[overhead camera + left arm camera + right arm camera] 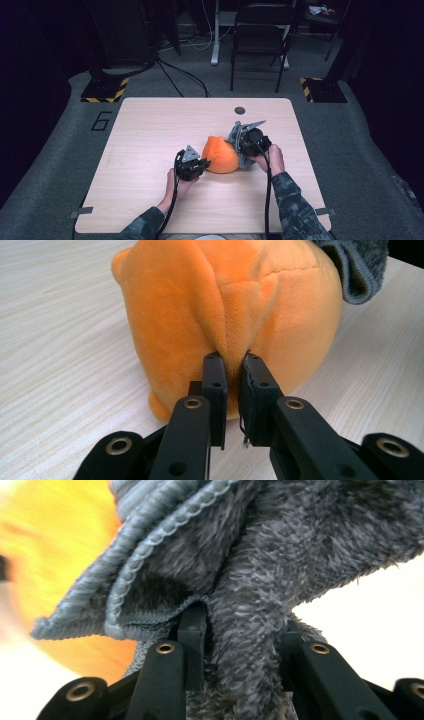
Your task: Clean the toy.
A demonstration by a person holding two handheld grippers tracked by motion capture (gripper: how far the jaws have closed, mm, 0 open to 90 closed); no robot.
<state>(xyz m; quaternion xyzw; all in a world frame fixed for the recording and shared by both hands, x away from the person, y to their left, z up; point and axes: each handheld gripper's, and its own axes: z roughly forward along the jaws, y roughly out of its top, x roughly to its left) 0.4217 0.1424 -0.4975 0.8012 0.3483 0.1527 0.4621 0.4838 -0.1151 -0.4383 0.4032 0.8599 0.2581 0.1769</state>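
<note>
Orange plush (220,155) fills gap between grippers; bare table (150,130) open left and beyond.

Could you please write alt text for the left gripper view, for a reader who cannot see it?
The left tool pinches a fold of an orange plush toy between its two black jaws, which are nearly closed on the fabric. The toy rests on a pale wood-grain table, and the edge of a grey fuzzy cloth lies against it at the upper right.

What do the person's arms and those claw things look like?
Both sleeves are dark camouflage. Each hand holds a black claw: the left claw and right claw each carry a grey three-cornered plate and trail a black cable. Their flat black jaws have brass-coloured rivets.
</note>
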